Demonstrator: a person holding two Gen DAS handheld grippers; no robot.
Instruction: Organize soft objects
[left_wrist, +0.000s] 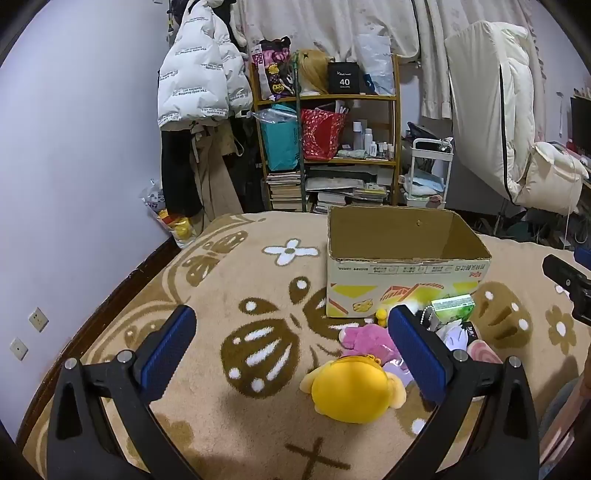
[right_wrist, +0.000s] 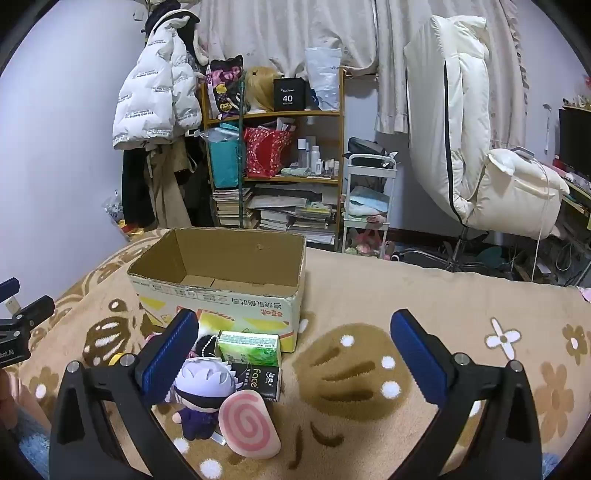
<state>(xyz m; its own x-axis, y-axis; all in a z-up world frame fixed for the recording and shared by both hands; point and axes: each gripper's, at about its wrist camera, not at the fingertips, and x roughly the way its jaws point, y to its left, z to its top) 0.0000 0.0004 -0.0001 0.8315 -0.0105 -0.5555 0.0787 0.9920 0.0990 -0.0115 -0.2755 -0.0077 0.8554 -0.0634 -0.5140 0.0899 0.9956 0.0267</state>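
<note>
An open, empty cardboard box (left_wrist: 406, 269) stands on the patterned blanket (left_wrist: 236, 295); it also shows in the right wrist view (right_wrist: 221, 295). In front of it lies a pile: a yellow plush (left_wrist: 351, 387), a pink plush (left_wrist: 369, 339), a white-haired doll (right_wrist: 203, 387), a pink swirl cushion (right_wrist: 247, 424), a green tissue pack (right_wrist: 249, 347) and a black tissue pack (right_wrist: 258, 382). My left gripper (left_wrist: 291, 350) is open, just left of the pile above the blanket. My right gripper (right_wrist: 295, 354) is open, with its left finger over the doll's side.
A shelf (left_wrist: 325, 147) with bags, bottles and books stands behind the bed. A white jacket (left_wrist: 199, 74) hangs at the left, a white chair with a quilt (right_wrist: 480, 147) at the right, and a small white cart (right_wrist: 369, 199) between them.
</note>
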